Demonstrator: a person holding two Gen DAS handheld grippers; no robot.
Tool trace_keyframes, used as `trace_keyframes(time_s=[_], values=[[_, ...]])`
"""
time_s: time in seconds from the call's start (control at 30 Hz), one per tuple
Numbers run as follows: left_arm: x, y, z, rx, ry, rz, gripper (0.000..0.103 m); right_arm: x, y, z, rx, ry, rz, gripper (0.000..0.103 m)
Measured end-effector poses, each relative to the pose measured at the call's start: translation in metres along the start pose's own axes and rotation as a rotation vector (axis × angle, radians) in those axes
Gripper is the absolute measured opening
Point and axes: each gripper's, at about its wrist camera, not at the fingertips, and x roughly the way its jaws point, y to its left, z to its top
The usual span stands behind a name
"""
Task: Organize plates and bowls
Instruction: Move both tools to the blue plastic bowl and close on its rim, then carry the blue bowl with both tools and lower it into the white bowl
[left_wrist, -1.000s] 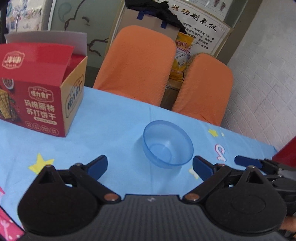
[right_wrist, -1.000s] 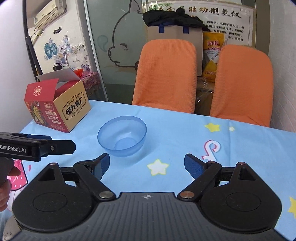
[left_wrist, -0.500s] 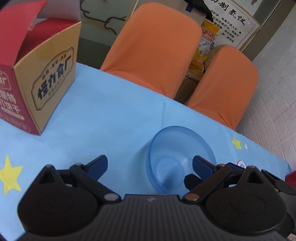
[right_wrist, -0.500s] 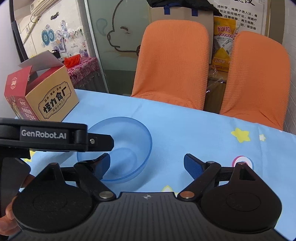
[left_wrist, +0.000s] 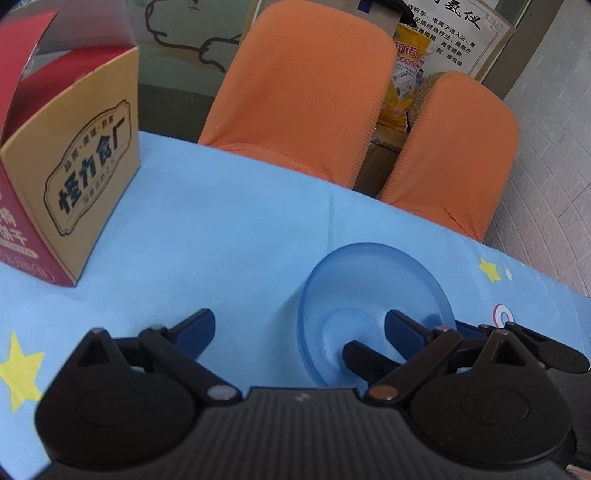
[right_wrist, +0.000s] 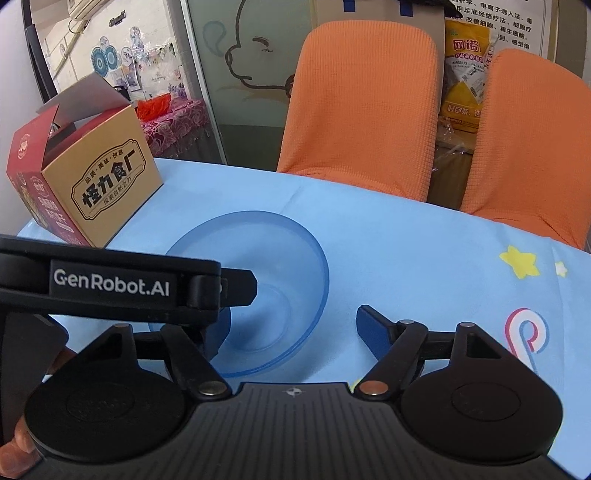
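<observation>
A translucent blue bowl (left_wrist: 373, 295) stands upright on the blue tablecloth (left_wrist: 221, 236). My left gripper (left_wrist: 301, 330) is open; its right finger reaches over the bowl's near rim and its left finger stays outside, to the left. In the right wrist view the bowl (right_wrist: 280, 266) lies at the left of my open right gripper (right_wrist: 291, 328), whose left finger is over the bowl's near rim. The left gripper's finger (right_wrist: 236, 282) crosses in from the left over the bowl. No plates are in view.
An open red and tan cardboard box (left_wrist: 70, 177) stands on the table at the left, also in the right wrist view (right_wrist: 88, 177). Two orange chairs (left_wrist: 306, 99) (left_wrist: 458, 147) stand behind the far table edge. A white tiled wall (left_wrist: 554, 147) is at the right.
Both grippers have moved forward and closer to the bowl. The left gripper's right finger now reaches over the bowl's rim. The bowl has not moved.
</observation>
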Motion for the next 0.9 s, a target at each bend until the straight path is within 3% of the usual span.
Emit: trace_keyframes(time_s=[0.3, 0.33, 0.4, 0.47, 0.5, 0.53, 0.7, 0.9], values=[[0.002, -0.005, -0.001, 0.023, -0.001, 0.022, 0.095, 0.005, 0.006, 0.002, -0.032, -0.016, -0.012, 0.103], [0.002, -0.006, -0.001, 0.027, 0.000, 0.028, 0.091, 0.005, 0.008, 0.002, -0.042, -0.016, -0.013, 0.088], [0.000, -0.011, 0.000, 0.062, -0.006, 0.045, 0.060, 0.004, 0.012, 0.002, -0.074, -0.011, -0.009, 0.077], [0.000, -0.015, 0.001, 0.085, 0.019, 0.036, 0.027, 0.004, 0.015, 0.002, -0.080, -0.003, 0.008, 0.073], [-0.001, -0.016, 0.000, 0.090, 0.030, 0.026, 0.022, 0.003, 0.017, 0.001, -0.080, -0.002, 0.014, 0.067], [-0.003, -0.016, -0.001, 0.083, 0.030, 0.023, 0.022, 0.003, 0.018, 0.001, -0.084, -0.004, 0.014, 0.056], [-0.013, -0.013, -0.007, 0.049, 0.074, -0.010, 0.022, -0.004, 0.018, -0.003, -0.040, 0.011, 0.030, 0.056], [-0.051, -0.030, -0.020, 0.058, 0.048, -0.042, 0.021, -0.036, 0.022, -0.012, -0.020, -0.003, 0.021, 0.056]])
